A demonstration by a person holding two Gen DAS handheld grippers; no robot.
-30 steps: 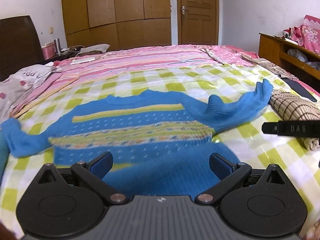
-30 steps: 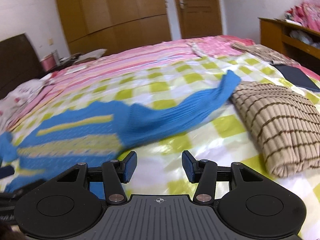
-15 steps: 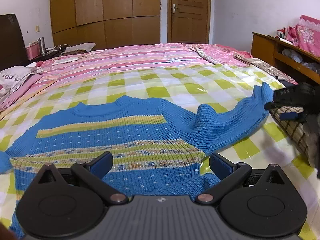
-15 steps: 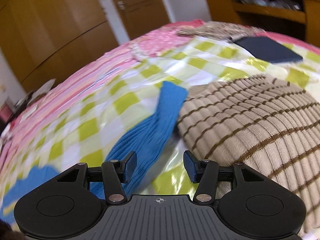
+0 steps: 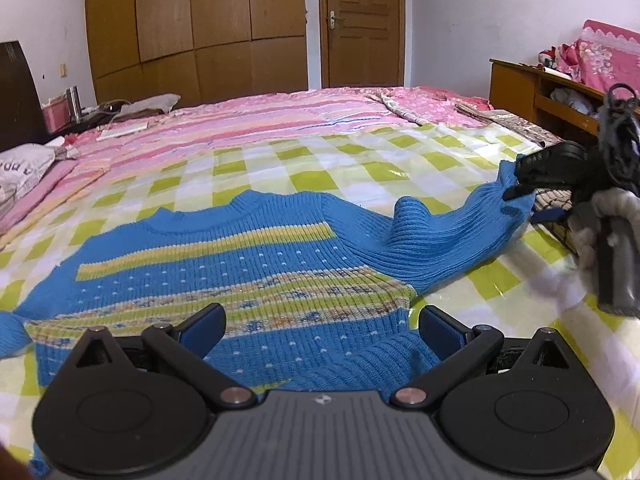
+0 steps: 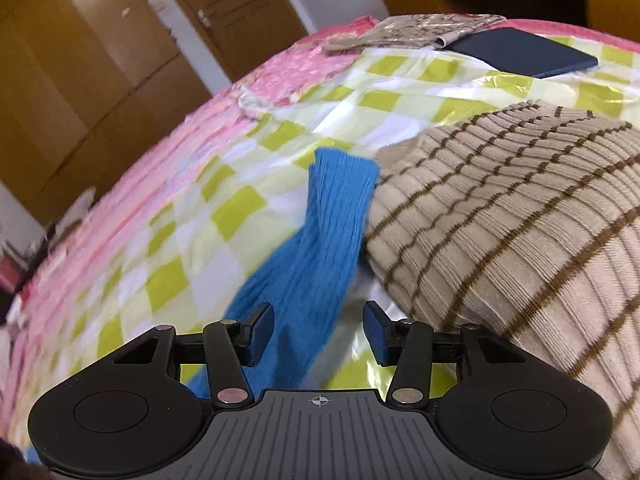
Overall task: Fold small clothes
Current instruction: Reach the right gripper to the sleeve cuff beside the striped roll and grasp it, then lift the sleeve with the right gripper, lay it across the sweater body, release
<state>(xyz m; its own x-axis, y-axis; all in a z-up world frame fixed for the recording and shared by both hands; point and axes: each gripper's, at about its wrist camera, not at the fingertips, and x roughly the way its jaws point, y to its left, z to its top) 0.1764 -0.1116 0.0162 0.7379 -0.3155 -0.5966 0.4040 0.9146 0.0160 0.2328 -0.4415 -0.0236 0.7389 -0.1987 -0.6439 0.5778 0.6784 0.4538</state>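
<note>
Bedroom around you, seen from the bed

You have a green-and-white checked sheet (image 5: 360,160) over the bed's near part and a pink striped cover (image 5: 248,120) toward its far edge. A dark blue book (image 6: 520,54) lies near the right edge. Beyond the far edge stand a wooden wardrobe (image 5: 192,28) and a door (image 5: 360,20).

the left gripper (image 5: 322,330) is low and level, and its two blue fingers (image 5: 206,326) are spread wide apart with nothing pinched between them. the right gripper (image 6: 318,334) tips to one side, and its fingers (image 6: 260,332) are apart too. a hand in a grey glove (image 5: 608,236) holds the right gripper's handle.
</note>
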